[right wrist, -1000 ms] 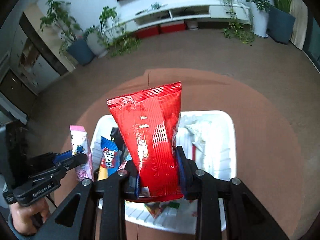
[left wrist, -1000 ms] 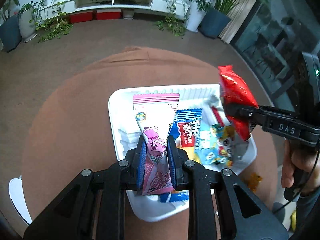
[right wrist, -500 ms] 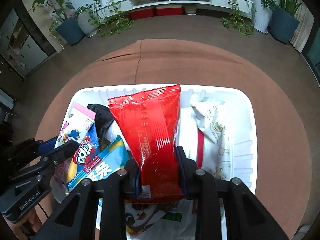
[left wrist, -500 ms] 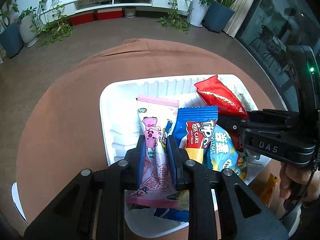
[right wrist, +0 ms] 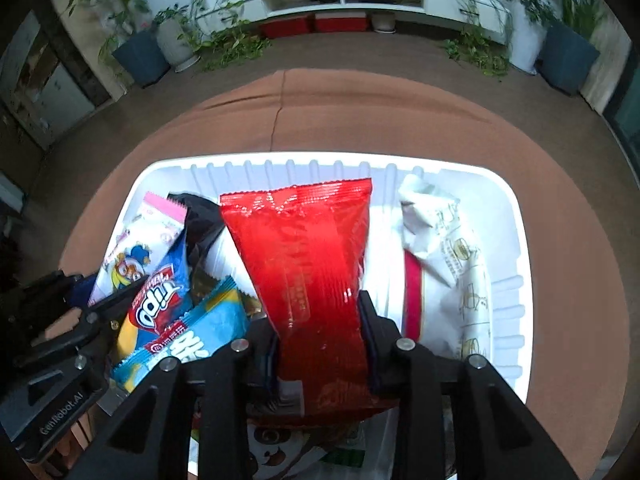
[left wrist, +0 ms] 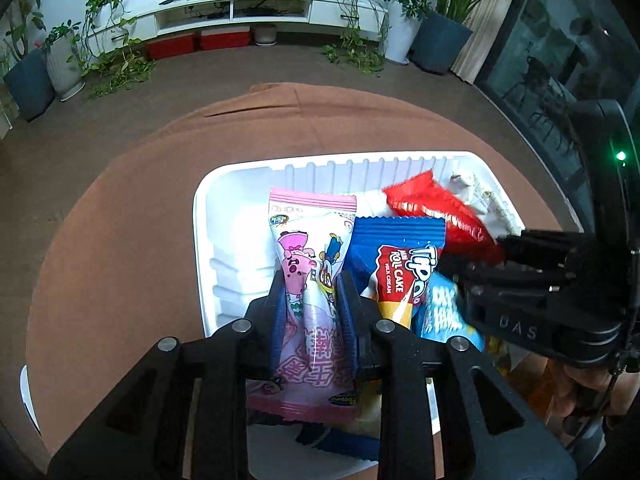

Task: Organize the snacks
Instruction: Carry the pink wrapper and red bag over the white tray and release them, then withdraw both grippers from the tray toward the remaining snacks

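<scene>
**A:** What can't you make out?

**B:** The near rim of the white tray is covered by both tools' black frames; a panda-printed packet is cut off at the bottom edge; a black wrapper is mostly buried under its neighbours; the pale-blue packet is blurred in the left view, its lettering unreadable.

**A:** And the tools?

**B:** The left tool has just been easing apart, yet its blue pads still flank the pink cartoon packet snugly, the packet lying down in the tray's left part; the right tool has likewise been spreading, the red packet between its pads and lying in the tray's middle; whether those pads still press I cannot tell.

**A:** Textures?

**B:** Glossy crinkled foil on the red one, serrated end seals on the pink and on the blue roll-cake packet; a crumpled white paper-like wrapper to the right; the tray is ribbed moulded plastic, rounded at the corners; the round tabletop wears a matte brown cloth with a crease.
</scene>
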A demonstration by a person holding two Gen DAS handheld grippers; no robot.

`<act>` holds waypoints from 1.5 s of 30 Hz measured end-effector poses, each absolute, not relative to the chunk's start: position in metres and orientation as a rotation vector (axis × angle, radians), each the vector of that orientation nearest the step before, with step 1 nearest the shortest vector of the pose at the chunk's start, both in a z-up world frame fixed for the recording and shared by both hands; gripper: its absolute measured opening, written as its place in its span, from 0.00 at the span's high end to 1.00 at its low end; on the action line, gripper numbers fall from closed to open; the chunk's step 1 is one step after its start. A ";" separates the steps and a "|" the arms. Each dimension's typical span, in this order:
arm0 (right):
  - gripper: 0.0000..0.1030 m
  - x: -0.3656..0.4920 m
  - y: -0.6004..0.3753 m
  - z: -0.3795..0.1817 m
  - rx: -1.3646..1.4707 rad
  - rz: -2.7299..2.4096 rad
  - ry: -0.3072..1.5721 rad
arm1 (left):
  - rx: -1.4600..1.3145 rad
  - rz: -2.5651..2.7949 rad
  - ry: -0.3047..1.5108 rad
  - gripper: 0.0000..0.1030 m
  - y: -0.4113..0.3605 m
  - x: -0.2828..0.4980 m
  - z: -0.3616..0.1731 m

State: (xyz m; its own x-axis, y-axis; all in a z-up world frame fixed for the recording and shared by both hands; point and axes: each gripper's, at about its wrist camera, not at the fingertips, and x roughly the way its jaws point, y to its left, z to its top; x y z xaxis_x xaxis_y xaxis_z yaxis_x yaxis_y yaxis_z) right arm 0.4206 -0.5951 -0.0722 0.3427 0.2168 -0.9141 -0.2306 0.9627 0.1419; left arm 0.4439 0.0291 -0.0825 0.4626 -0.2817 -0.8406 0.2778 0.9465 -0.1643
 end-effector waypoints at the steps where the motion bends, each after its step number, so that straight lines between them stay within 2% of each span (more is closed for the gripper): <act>1: 0.64 0.420 -0.596 -0.071 -0.006 0.290 1.198 | -0.008 -0.341 1.032 0.77 0.030 0.444 -0.081; 3: 0.64 0.418 -0.597 -0.065 -0.007 0.269 1.181 | -0.007 -0.335 1.022 0.76 0.031 0.442 -0.076; 5: 0.51 0.415 -0.598 -0.056 -0.013 0.264 1.151 | 0.001 -0.332 1.014 0.76 0.031 0.439 -0.072; 8: 0.43 0.410 -0.597 -0.041 -0.025 0.260 1.111 | 0.003 -0.322 0.990 0.73 0.033 0.434 -0.061; 9: 0.42 0.410 -0.597 -0.036 -0.026 0.261 1.102 | 0.002 -0.318 0.981 0.69 0.034 0.432 -0.056; 10: 0.38 0.409 -0.598 -0.030 -0.027 0.261 1.089 | 0.003 -0.312 0.972 0.58 0.036 0.429 -0.052; 12: 0.35 0.405 -0.600 -0.018 -0.027 0.261 1.062 | 0.005 -0.316 0.945 0.42 0.038 0.421 -0.040; 15: 0.33 0.395 -0.609 0.000 -0.015 0.261 1.025 | -0.005 -0.320 0.927 0.35 0.045 0.408 -0.028; 19: 0.25 0.367 -0.628 0.027 0.043 0.290 0.949 | -0.035 -0.324 0.884 0.09 0.056 0.383 -0.013; 22: 0.16 0.335 -0.646 0.041 0.097 0.324 0.885 | -0.054 -0.318 0.858 0.00 0.069 0.355 -0.002; 26: 0.10 0.282 -0.671 0.042 0.157 0.344 0.812 | -0.051 -0.291 0.830 0.00 0.084 0.302 0.003; 31: 0.09 0.225 -0.689 0.016 0.215 0.343 0.822 | -0.043 -0.257 0.830 0.00 0.092 0.241 -0.013; 35: 0.09 0.182 -0.698 -0.006 0.227 0.320 0.822 | -0.074 -0.225 0.871 0.00 0.097 0.191 -0.034; 39: 0.09 0.150 -0.705 -0.019 0.253 0.303 0.828 | -0.156 -0.168 0.992 0.00 0.100 0.148 -0.071; 45: 0.10 0.118 -0.701 -0.033 0.261 0.289 0.826 | -0.108 -0.134 1.034 0.02 0.083 0.111 -0.098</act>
